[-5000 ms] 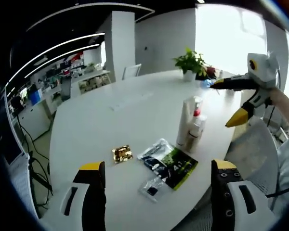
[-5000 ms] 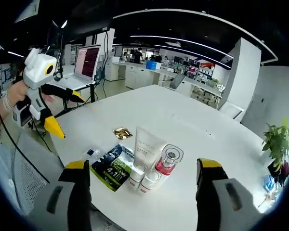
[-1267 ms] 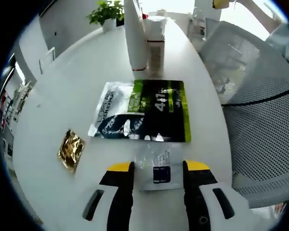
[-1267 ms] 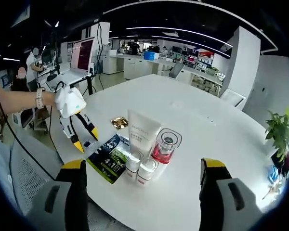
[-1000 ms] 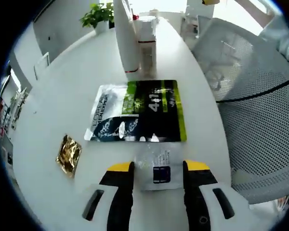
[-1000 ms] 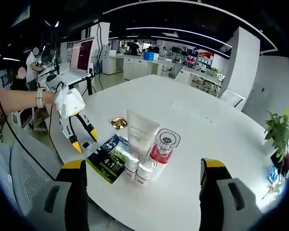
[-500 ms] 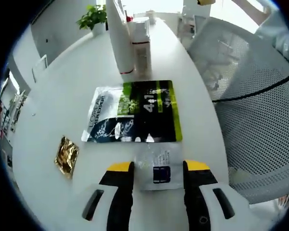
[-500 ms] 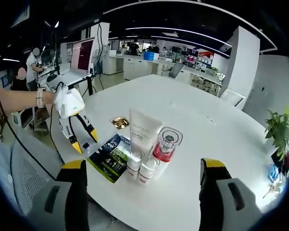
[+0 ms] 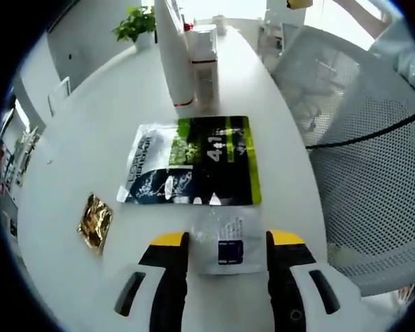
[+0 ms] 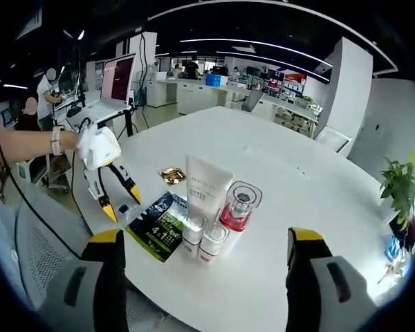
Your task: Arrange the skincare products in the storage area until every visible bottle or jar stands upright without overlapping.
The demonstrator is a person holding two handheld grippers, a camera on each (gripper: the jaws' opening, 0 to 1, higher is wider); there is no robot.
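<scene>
Since five seconds ago the left gripper (image 9: pixel 220 241) has dropped from hovering high over the table to sitting low at its near edge; over the last half second almost nothing is changing.

Left gripper view: yellow-tipped jaws are standing spread, one each side of a small clear sachet (image 9: pixel 225 242) with a dark square, lying flat on the white table (image 9: pixel 90 138); cannot tell whether the tips are touching it. At 12 o'clock from the sachet a black-and-green packet (image 9: pixel 194 160) is lying flat, just beside it. At 9 o'clock a gold foil sachet (image 9: pixel 94 220) is lying apart. Farther at 12 o'clock a white tube (image 9: pixel 173 52) is standing upright with a small bottle (image 9: pixel 203 59) just beside it. A mesh chair (image 9: pixel 360 159) is sitting at 3 o'clock, a potted plant (image 9: pixel 135 21) at 11 o'clock.

Right gripper view: the right gripper (image 10: pixel 202 238) is hanging back from the table with jaws wide apart, gripping nothing. Centre: the white tube (image 10: pixel 207 187) upright, a pink-based clear-capped bottle (image 10: pixel 236 207) at its 3 o'clock, two small white bottles (image 10: pixel 202 238) in front, all close together. The packet (image 10: pixel 159 232) is lying at 8 o'clock of them, the gold sachet (image 10: pixel 172 176) at 10 o'clock. The left gripper (image 10: pixel 119 204) is pointing down at 9 o'clock, held by a person's hand (image 10: pixel 79 142).
</scene>
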